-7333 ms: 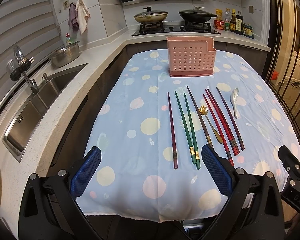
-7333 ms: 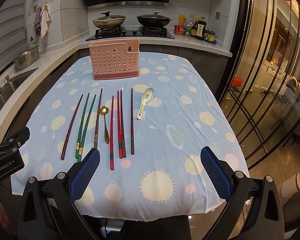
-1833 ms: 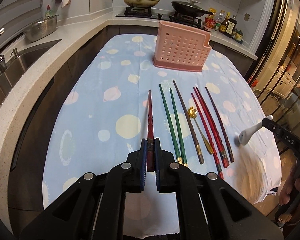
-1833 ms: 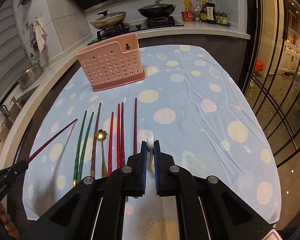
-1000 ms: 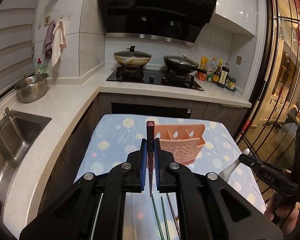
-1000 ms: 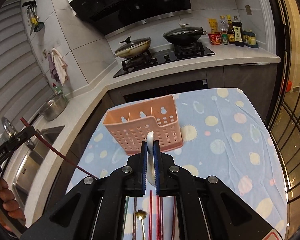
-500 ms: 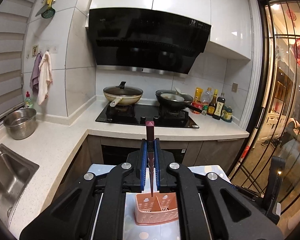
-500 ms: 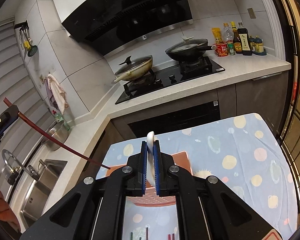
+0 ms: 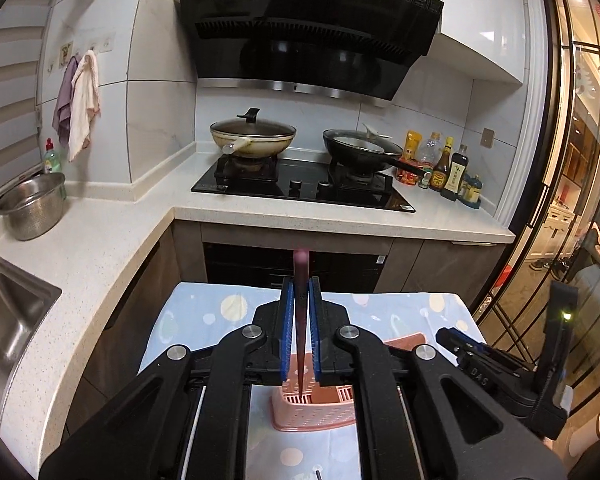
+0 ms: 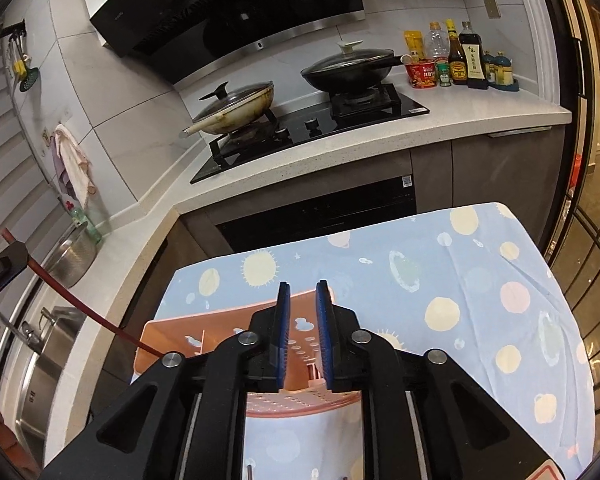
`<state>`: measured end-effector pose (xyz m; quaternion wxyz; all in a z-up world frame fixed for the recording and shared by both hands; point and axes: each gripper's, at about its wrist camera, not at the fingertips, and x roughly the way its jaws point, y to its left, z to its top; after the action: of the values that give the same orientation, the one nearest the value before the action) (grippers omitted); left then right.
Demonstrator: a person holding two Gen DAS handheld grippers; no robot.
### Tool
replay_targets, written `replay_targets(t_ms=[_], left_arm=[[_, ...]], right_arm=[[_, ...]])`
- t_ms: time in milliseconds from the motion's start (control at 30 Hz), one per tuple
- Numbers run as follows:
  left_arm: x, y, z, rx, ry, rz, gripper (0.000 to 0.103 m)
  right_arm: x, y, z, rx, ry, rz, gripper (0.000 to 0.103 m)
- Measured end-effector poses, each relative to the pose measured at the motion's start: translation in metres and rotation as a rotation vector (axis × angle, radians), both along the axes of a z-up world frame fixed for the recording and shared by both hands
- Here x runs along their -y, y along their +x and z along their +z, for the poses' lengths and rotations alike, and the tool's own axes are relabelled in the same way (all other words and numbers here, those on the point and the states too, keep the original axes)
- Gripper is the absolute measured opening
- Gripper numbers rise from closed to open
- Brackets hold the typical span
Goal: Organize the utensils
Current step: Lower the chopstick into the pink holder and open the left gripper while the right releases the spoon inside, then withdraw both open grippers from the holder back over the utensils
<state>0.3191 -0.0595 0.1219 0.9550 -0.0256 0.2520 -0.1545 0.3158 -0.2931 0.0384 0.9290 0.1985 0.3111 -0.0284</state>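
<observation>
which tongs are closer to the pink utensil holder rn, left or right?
Right, narrowly. The right tongs hang open directly above the pink utensil holder. The left tongs sit higher, gripping a dark red chopstick pointing into it.

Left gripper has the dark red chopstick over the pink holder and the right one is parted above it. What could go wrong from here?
1. The dark red chopstick is pinched near its top in the left gripper; its long free end could swing and catch the pink holder rim or a divider.
2. The right gripper, jaws parted and empty, hangs just over the holder, so the two could collide.
3. A bump could shift the holder.
</observation>
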Motion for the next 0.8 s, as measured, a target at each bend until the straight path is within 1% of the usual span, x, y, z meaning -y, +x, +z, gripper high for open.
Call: replay_targets(t_ms=[33,67,100,133,233,300,400,533,667,800], left_arm=[[-0.002,-0.001,-0.001,-0.007,-0.003,0.005,0.013],[-0.005,-0.002,-0.002,-0.013,-0.009,0.006,0.018],[-0.008,-0.003,-0.002,-0.014,-0.016,0.015,0.029],[-0.012,-0.007,-0.002,-0.011,-0.022,0.027,0.038],[-0.022,-0.02,-0.004,-0.018,-0.03,0.04,0.046],[-0.03,-0.03,-0.007,-0.029,-0.037,0.048,0.05],[-0.041,-0.048,-0.014,-0.052,-0.04,0.057,0.051],[-0.054,-0.08,-0.03,-0.091,-0.018,0.067,0.051],[-0.062,-0.119,-0.054,-0.131,0.024,0.065,0.051],[-0.069,-0.154,-0.09,-0.214,0.049,0.044,0.051]], right_arm=[[0.0,-0.005,0.002,0.007,0.0,-0.004,0.024],[0.001,-0.01,0.003,0.014,0.005,-0.006,0.03],[0.001,-0.015,0.004,0.017,0.01,-0.007,0.031],[0.002,-0.022,0.005,0.019,0.012,-0.007,0.031],[0.0,-0.044,0.008,0.026,0.018,-0.002,0.032],[-0.002,-0.063,0.008,0.026,0.027,0.005,0.032],[-0.008,-0.093,0.007,0.02,0.026,0.013,0.032],[-0.018,-0.138,-0.003,0.0,0.009,0.018,0.033],[-0.027,-0.186,-0.021,-0.045,0.003,0.019,0.033],[-0.038,-0.229,-0.046,-0.111,-0.001,0.017,0.033]])
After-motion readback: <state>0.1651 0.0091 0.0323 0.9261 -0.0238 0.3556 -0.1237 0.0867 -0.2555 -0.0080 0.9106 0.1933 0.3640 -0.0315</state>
